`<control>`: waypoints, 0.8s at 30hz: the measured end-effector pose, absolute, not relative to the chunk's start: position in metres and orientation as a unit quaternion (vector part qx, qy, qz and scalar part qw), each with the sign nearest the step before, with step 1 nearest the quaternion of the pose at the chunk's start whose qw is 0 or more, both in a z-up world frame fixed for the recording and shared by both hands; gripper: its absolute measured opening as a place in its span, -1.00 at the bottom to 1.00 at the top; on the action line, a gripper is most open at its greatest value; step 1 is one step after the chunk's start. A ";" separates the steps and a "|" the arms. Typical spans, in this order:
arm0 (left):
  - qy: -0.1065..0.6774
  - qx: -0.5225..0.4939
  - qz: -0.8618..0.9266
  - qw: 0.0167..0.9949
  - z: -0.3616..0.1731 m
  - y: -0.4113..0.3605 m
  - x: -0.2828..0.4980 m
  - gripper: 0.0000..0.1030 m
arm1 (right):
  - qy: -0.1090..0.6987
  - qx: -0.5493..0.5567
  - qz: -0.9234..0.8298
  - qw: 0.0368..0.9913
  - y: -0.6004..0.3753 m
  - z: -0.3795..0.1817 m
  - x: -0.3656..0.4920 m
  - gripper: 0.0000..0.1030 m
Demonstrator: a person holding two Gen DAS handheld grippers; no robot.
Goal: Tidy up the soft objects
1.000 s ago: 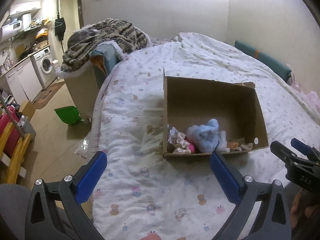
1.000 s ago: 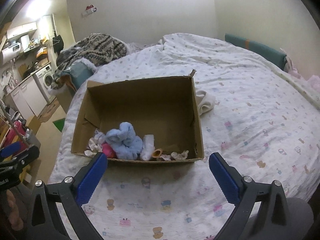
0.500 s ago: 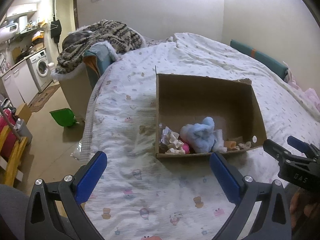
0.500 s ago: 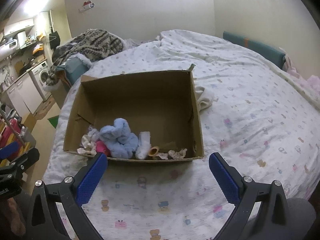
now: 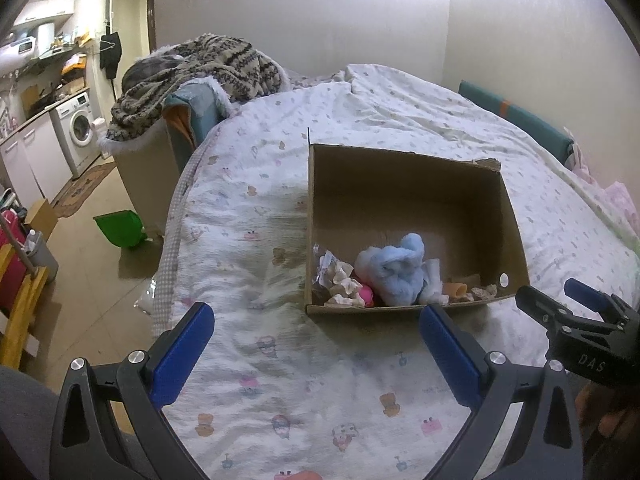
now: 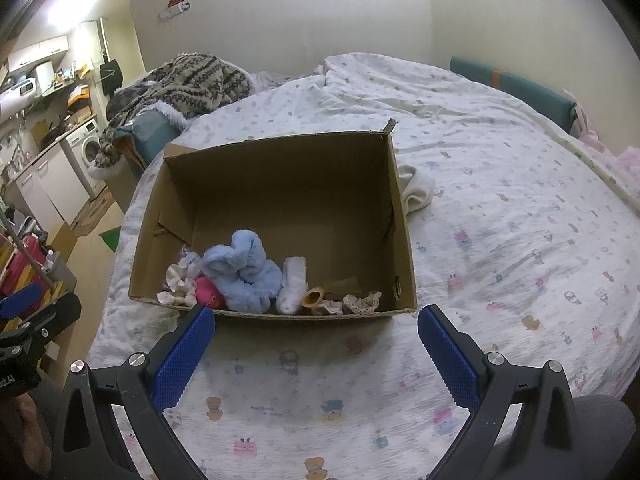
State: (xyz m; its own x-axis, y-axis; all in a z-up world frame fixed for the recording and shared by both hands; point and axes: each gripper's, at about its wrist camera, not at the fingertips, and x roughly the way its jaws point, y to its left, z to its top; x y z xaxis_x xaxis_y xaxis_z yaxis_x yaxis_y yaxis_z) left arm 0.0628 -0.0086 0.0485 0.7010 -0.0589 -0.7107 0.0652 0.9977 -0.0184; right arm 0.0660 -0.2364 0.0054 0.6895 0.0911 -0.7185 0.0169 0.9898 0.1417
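An open cardboard box sits on the bed. Along its near wall lie a fluffy blue plush, a pink toy, cream frilly cloths, a white rolled cloth and a small tan piece. A white cloth lies on the sheet just right of the box. My left gripper hovers open before the box's near left corner, empty. My right gripper hangs open and empty in front of the box's near wall.
The bed wears a white cartoon-print sheet. A patterned blanket pile sits on a chair at the far left. A green dustpan lies on the floor beside a washing machine. A teal headboard cushion lines the right wall.
Both grippers have drifted a little relative to the box, which now sits slightly more to the left in each view. Both stay open and empty; the box's contents have not moved.
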 end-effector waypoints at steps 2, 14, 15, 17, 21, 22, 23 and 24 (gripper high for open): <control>0.386 0.004 -0.034 0.922 0.048 -0.009 0.063 0.99 | 0.393 0.068 0.019 0.917 -0.236 0.005 0.066 1.00; 0.389 -0.001 -0.034 0.920 0.047 -0.009 0.064 0.99 | 0.397 0.069 0.022 0.915 -0.237 0.003 0.067 1.00; 0.390 -0.001 -0.033 0.920 0.047 -0.009 0.064 0.99 | 0.398 0.071 0.022 0.914 -0.237 0.003 0.067 1.00; 0.391 0.002 -0.031 0.920 0.046 -0.009 0.064 0.99 | 0.397 0.071 0.022 0.915 -0.237 0.002 0.067 1.00; 0.394 0.000 -0.035 0.918 0.045 -0.006 0.064 0.99 | 0.395 0.074 0.022 0.916 -0.238 0.001 0.065 1.00; 0.391 0.001 -0.035 0.920 0.046 -0.006 0.063 0.99 | 0.395 0.075 0.022 0.915 -0.238 0.001 0.065 1.00; 0.390 0.002 -0.034 0.920 0.045 -0.006 0.063 0.99 | 0.396 0.076 0.023 0.915 -0.238 0.001 0.065 1.00; 0.390 0.003 -0.034 0.920 0.045 -0.006 0.063 0.99 | 0.395 0.075 0.024 0.915 -0.238 0.003 0.065 1.00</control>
